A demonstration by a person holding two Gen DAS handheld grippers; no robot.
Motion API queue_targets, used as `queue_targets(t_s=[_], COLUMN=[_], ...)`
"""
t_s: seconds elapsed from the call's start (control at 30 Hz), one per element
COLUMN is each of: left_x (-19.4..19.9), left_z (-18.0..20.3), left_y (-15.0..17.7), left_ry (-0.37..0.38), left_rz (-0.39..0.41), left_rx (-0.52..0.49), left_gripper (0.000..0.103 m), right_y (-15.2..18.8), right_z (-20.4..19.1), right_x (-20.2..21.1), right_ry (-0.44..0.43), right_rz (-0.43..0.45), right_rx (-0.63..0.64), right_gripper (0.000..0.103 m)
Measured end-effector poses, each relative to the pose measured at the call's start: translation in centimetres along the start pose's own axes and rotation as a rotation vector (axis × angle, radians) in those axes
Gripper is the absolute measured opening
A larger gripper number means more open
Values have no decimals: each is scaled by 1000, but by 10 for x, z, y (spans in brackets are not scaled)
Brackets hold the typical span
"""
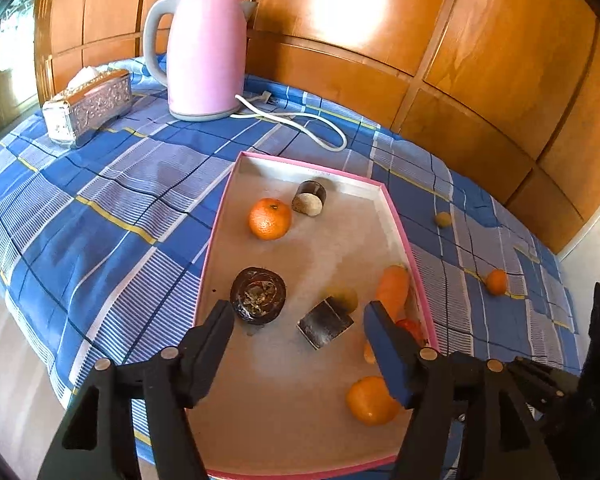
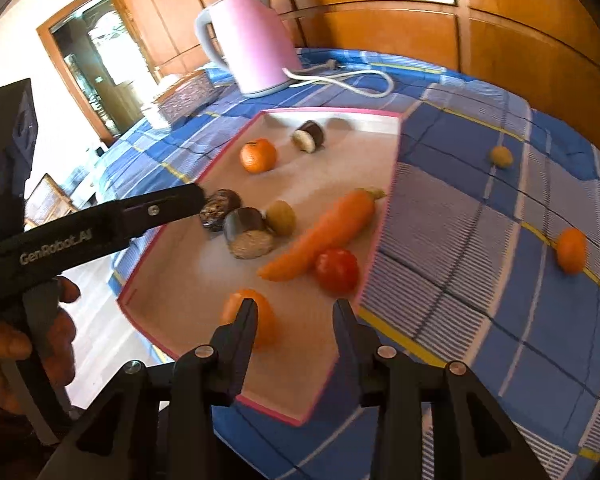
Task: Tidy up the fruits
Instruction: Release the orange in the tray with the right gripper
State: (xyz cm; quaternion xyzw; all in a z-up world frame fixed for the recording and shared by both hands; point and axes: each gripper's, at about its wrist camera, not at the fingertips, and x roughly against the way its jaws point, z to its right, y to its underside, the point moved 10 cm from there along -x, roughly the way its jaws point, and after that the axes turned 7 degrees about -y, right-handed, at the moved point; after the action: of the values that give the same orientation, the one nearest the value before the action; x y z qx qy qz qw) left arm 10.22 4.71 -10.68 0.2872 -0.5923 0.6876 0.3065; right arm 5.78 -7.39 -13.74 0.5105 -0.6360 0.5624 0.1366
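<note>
A shallow pink-rimmed tray (image 1: 384, 200) with a pale beige floor lies on a bench covered in a blue checked cloth (image 1: 100, 208); most of the produce lies inside it. Toward the far end sits a mandarin (image 1: 269, 218) with dimpled bright skin and a small green stem scar; just beside it lies a dark-skinned chunk (image 1: 310, 198) with a pale cut face. Nearer the left wrist camera, a round dark piece (image 1: 258, 295) shows a mottled cut top, and a second dark cylinder (image 1: 325, 322) lies on its side, touching a small yellowish fruit (image 1: 346, 298). A long smooth carrot (image 2: 324, 232) lies slantwise along the tray's right side with its stem end toward the far wall; a glossy red tomato (image 2: 337, 271) touches its lower flank; another orange (image 2: 256, 320) rests at the near end, partly hidden behind a fingertip in both views.

Outside the tray, on the cloth, a small tan fruit (image 2: 501, 156) and a small orange (image 2: 571, 250) lie well apart.

The left claw (image 1: 300, 320) hangs over the tray with its fingers spread wide, empty; the right claw (image 2: 296, 316) hovers above the near end, also parted and holding nothing.

At the back stand a pink kettle (image 1: 204, 56) with a white cord (image 1: 300, 120), and a silver tissue box (image 1: 88, 108).
</note>
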Motion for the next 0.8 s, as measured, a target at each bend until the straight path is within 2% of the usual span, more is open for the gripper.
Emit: queue_targets(t_s=[0.07, 0.17, 0.63, 0.8], left_x=[2, 2, 7, 8], left_z=[3, 7, 19, 22], left_y=[0, 1, 5, 6], left_ry=[4, 10, -9, -8], left_rz=[6, 4, 8, 11], left_rx=[-7, -17, -58, -62], left_gripper=[73, 75, 77, 77], right_y=[0, 0, 6, 6], right_z=[7, 14, 25, 25], right_x=[4, 11, 21, 24], right_ry=[18, 28, 78, 88], right_rz=[11, 26, 40, 44], right_rx=[-14, -36, -56, -43], right_gripper=[43, 52, 51, 42])
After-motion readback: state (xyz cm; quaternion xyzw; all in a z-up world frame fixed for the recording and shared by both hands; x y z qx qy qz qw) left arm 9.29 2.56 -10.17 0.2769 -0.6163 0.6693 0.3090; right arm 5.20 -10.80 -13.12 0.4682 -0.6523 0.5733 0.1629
